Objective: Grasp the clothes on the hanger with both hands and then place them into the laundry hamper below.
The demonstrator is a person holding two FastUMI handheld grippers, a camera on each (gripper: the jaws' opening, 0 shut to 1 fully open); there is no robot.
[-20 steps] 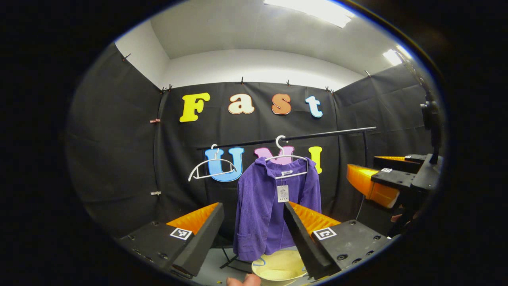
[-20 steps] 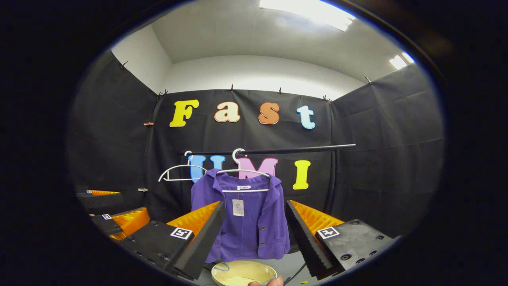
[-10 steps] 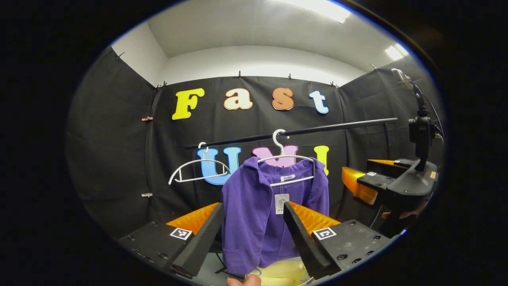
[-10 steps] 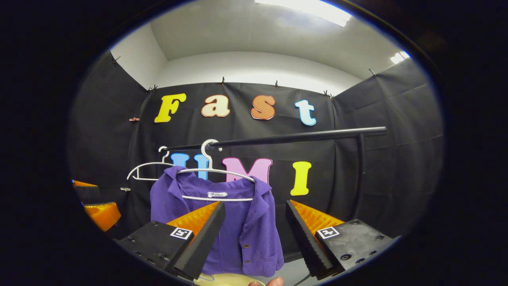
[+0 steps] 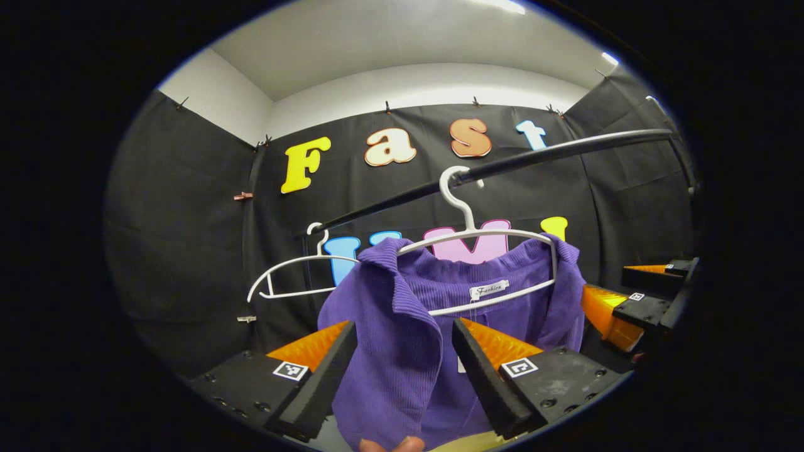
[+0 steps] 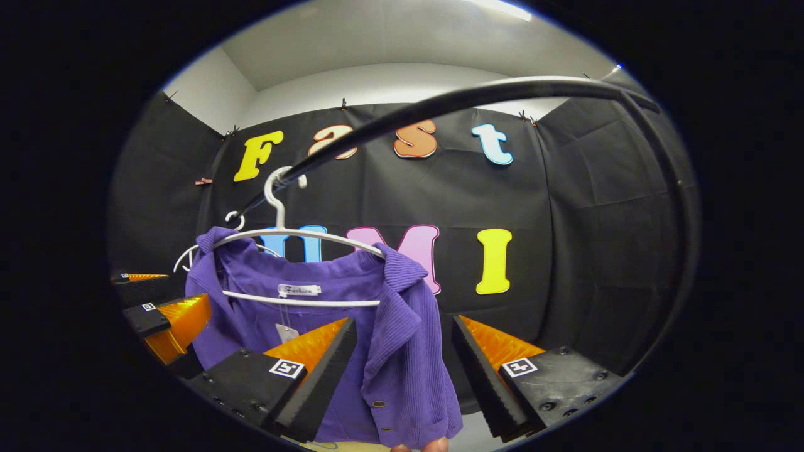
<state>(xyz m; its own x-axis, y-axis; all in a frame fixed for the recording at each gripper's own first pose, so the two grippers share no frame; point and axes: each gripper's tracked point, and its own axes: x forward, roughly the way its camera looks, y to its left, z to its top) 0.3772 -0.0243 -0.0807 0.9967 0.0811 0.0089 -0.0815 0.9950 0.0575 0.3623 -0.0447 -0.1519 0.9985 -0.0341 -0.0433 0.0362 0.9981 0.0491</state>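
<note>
A purple ribbed shirt [image 5: 389, 351] hangs on a white hanger [image 5: 477, 233] from a black rail [image 5: 534, 160]. My left gripper [image 5: 405, 376] is open, and the shirt's collar and front panel hang in the gap between its fingers. In the right gripper view the same shirt [image 6: 402, 326] hangs on its hanger [image 6: 301, 233], and its other shoulder and buttoned front fall between the fingers of my open right gripper [image 6: 402, 376]. Each gripper shows at the edge of the other's view, the right gripper [image 5: 619, 307] and the left gripper [image 6: 166, 317]. A pale sliver of the hamper [image 5: 468, 444] peeks under the shirt.
An empty white hanger [image 5: 295, 276] hangs on the rail to the left of the shirt. The rail [image 6: 452, 100] arcs close overhead and bends down into a post [image 6: 684, 251] on the right. A person's fingertip [image 5: 386, 444] shows at the bottom edge.
Both grippers have moved forward and up toward the shirt, which now looms large with its shoulders between the open fingers. The hamper has slid almost out of view below.
</note>
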